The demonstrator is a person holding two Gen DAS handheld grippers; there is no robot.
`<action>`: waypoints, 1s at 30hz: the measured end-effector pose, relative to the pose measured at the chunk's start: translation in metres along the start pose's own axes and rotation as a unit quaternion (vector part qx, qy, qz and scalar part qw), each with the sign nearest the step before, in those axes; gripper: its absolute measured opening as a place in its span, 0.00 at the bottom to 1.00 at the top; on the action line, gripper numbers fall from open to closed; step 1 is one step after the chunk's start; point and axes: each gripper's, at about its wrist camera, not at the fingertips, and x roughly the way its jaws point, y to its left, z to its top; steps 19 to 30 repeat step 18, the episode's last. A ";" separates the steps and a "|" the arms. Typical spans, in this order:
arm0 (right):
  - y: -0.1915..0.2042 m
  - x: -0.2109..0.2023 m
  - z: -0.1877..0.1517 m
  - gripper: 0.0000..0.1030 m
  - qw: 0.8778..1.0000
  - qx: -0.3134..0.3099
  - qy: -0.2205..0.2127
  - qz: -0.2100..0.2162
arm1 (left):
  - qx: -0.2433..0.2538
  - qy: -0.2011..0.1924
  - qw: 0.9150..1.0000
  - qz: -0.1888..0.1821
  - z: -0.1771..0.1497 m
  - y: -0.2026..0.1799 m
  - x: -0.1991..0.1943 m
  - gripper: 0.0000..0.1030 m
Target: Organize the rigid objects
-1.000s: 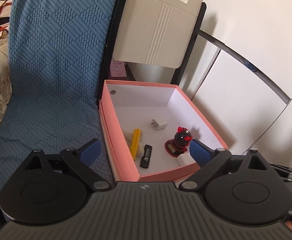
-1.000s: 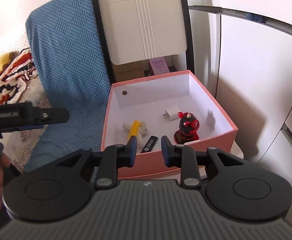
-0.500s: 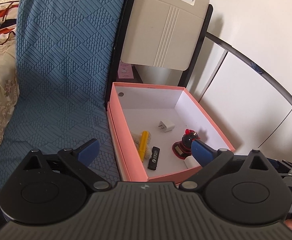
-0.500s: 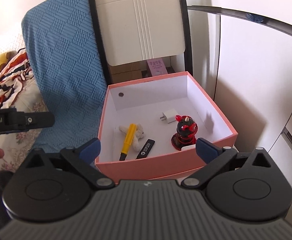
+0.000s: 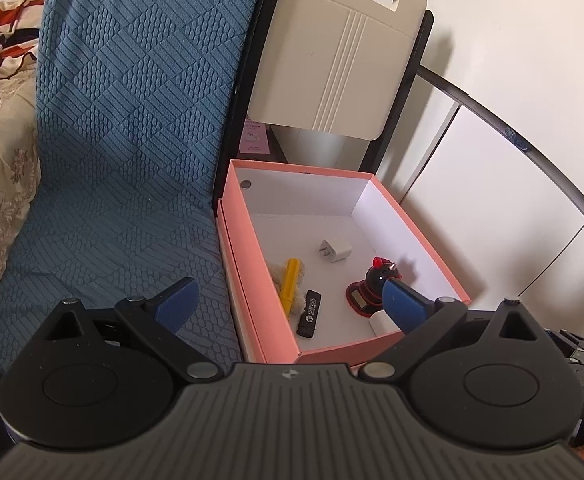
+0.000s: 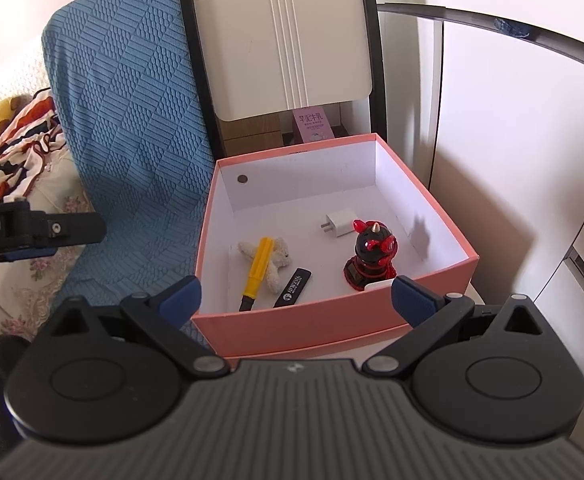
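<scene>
My left gripper [image 5: 288, 298] and right gripper [image 6: 298, 296] both gape wide, empty.
Matte pink cardboard box [image 6: 332, 330]: glossy red-black figurine [image 6: 370, 258], fuzzy plush [image 6: 278, 260] under yellow pen [image 6: 257, 268]; white item half-hidden.

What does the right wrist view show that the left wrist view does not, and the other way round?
Only the right wrist view shows the left gripper from outside, at the left edge, and the whole yellow pen lying across the small plush toy.

Only the left wrist view shows the outer left wall of the pink box, where it meets the blue cover.

Both show the pink box with the white charger, the black USB stick and the red and black figurine inside, and the beige chair back behind. Each view's own gripper is open and empty.
</scene>
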 end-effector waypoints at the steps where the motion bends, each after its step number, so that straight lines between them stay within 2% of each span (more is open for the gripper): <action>1: -0.001 -0.001 0.000 1.00 1.000 0.002 -0.002 -0.001 | 0.001 0.001 1.000 0.001 0.000 0.000 0.000 0.97; 30: -0.003 -0.002 -0.002 1.00 1.000 -0.003 0.005 0.001 | 0.006 -0.002 1.000 0.002 0.000 -0.003 -0.003 0.97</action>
